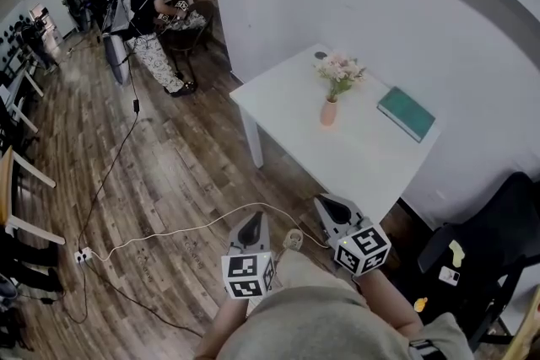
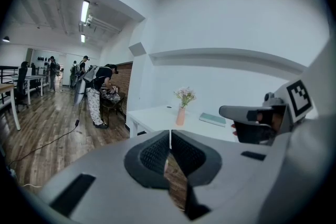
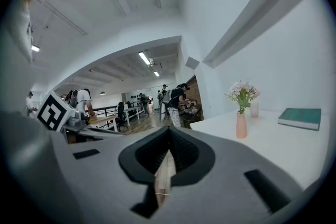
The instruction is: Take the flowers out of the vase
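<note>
left gripper (image 1: 251, 225) closed, empty | right gripper (image 1: 331, 208) closed, empty | flowers (image 1: 340, 72) standing in vase (image 1: 328, 112) on table (image 1: 283, 104)

No legible text, brand, no. or sign in any view. Only printed marks: b/w square marker patterns on left cube (image 1: 247, 276) of left gripper (image 1: 251, 221) and right cube (image 1: 362, 249) of right gripper (image 1: 331, 207). These are coded squares, no letters or digits. Teal book (image 1: 406, 113), on table (image 1: 363, 160) just right of vase (image 1: 328, 112): no title readable on cover. Yellow tag (image 1: 456, 253) and white tag (image 1: 449, 275) on black chair (image 1: 498, 240), well right of vase and nearer the person: any print too small to read.
</note>
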